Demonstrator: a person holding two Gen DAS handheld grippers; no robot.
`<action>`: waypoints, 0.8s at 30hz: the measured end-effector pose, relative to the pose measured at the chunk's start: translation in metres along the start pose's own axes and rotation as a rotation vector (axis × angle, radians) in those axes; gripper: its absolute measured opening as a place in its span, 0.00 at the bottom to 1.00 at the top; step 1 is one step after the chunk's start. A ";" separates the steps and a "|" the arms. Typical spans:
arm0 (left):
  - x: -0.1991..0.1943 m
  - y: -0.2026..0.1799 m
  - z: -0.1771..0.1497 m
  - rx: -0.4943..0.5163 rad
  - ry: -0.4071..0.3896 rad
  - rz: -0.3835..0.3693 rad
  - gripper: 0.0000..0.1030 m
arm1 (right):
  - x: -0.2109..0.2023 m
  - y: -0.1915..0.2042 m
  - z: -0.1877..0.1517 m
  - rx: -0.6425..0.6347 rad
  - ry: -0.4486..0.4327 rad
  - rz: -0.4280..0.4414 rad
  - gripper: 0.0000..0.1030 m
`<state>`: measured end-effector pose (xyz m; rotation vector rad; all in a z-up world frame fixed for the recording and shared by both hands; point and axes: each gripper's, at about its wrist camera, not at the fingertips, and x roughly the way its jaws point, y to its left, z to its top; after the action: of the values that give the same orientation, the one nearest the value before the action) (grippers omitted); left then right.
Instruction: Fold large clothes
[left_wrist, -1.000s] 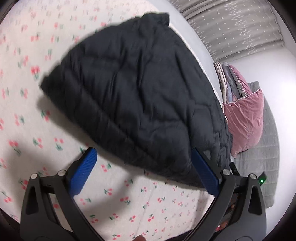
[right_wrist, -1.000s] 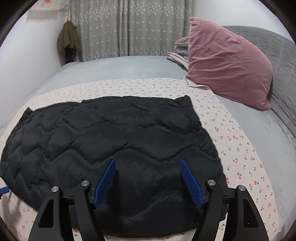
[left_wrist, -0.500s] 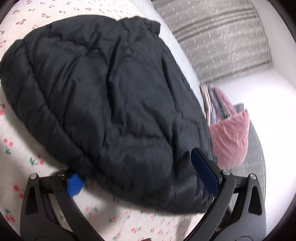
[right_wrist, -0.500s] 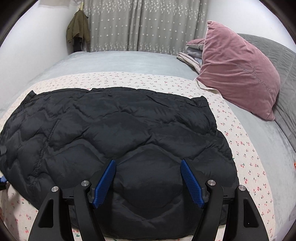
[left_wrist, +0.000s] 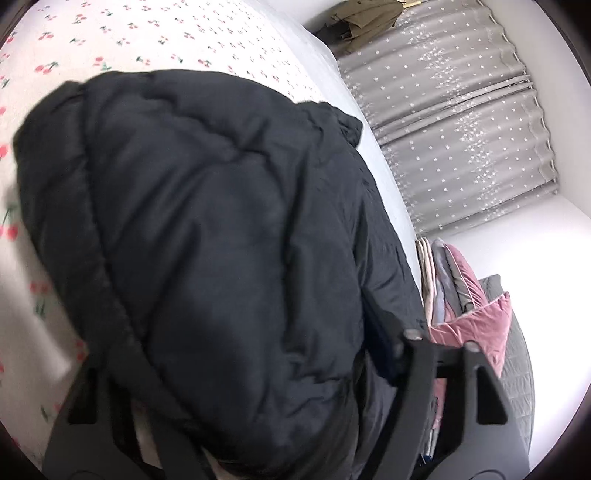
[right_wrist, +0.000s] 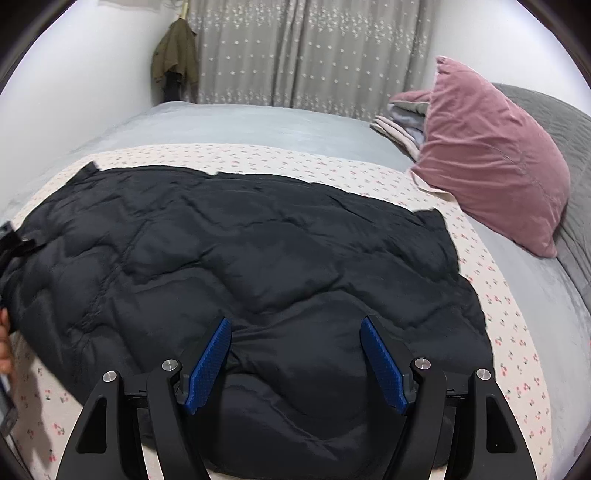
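Note:
A black quilted puffer jacket (right_wrist: 258, 251) lies spread flat on the cherry-print sheet (right_wrist: 517, 332). In the left wrist view the jacket (left_wrist: 221, 229) fills the frame. Its thick end bulges between the arms of my left gripper (left_wrist: 247, 350) and hides both pads. The jaws are closing, with padding bunched between them. In the right wrist view that gripper (right_wrist: 13, 240) shows at the jacket's left end, with a hand (right_wrist: 4, 343) below it. My right gripper (right_wrist: 295, 321) hangs open over the jacket's near edge, its blue pads (right_wrist: 208, 365) on either side of a soft hump without squeezing it.
A pink velvet pillow (right_wrist: 495, 158) leans at the right, with folded blankets (right_wrist: 402, 118) behind it. Beyond the sheet is grey bedding (right_wrist: 258, 125). Behind that are grey starred curtains (right_wrist: 306, 55) and an olive coat (right_wrist: 177, 55) hanging in the corner.
The left gripper has pushed in onto the jacket's end and rolled; its blue pads, seen apart before, have narrowed and sunk into the padding. The right gripper has edged forward over the jacket, still open.

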<state>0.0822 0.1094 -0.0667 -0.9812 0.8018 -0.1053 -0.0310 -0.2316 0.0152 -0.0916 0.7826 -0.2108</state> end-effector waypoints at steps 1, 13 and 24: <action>0.003 -0.001 0.003 0.014 -0.004 0.005 0.58 | 0.001 0.004 0.001 -0.010 -0.005 0.003 0.72; -0.006 -0.020 0.016 0.108 0.052 0.009 0.21 | -0.008 0.040 0.011 -0.072 -0.067 0.055 0.72; -0.076 -0.053 0.012 0.451 -0.099 0.045 0.19 | -0.024 0.086 0.014 -0.175 -0.111 0.213 0.72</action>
<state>0.0494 0.1192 0.0206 -0.5377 0.6702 -0.1880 -0.0241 -0.1422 0.0275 -0.1828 0.6931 0.0647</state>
